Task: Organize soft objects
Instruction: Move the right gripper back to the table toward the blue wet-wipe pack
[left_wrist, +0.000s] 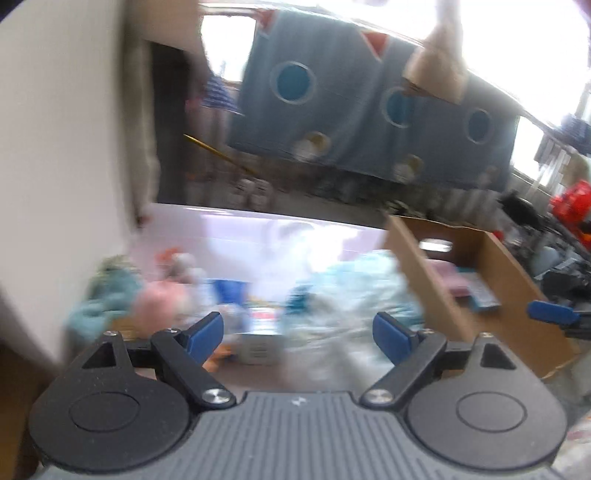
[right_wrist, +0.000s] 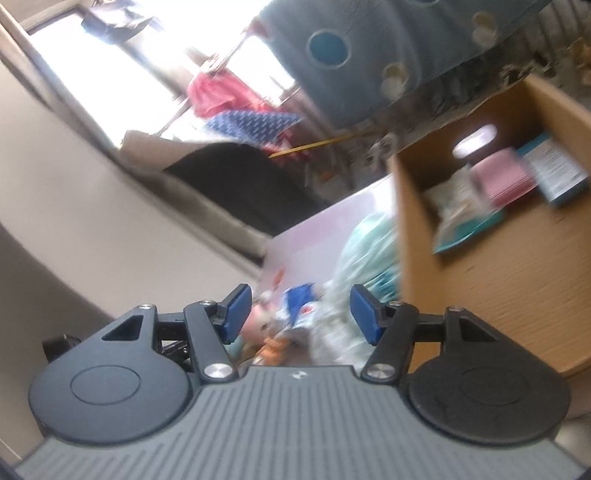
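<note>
Room: pretty cluttered, both views motion-blurred. Bright windows at the back, a big blue-grey cloth (left_wrist: 369, 107) with round blue patches hanging across them, plus some red and blue-patterned clothes (right_wrist: 236, 107) on a line.
Surface: a pale pinkish-white sheet (left_wrist: 229, 236) with the stuff piled on it.
Soft objects: a smeary heap ahead of both grippers. A teal fuzzy one (left_wrist: 107, 299) and a pink one (left_wrist: 162, 299) on the left, a big light turquoise one (right_wrist: 369, 247) right up against the box wall. Can't make out what the bits in the middle are.
Cardboard box (right_wrist: 491, 280): open, sitting to the right of the pile, with a pink pad (right_wrist: 502, 181), a teal carton (right_wrist: 557, 173) and a white-lidded jar (right_wrist: 476, 142) inside.
In the way: the box's near wall sits between the right gripper and what's inside.
Left gripper (left_wrist: 297, 332): blue pads wide apart, nothing between them.
Right gripper (right_wrist: 301, 314): pads partway apart, also empty.
</note>
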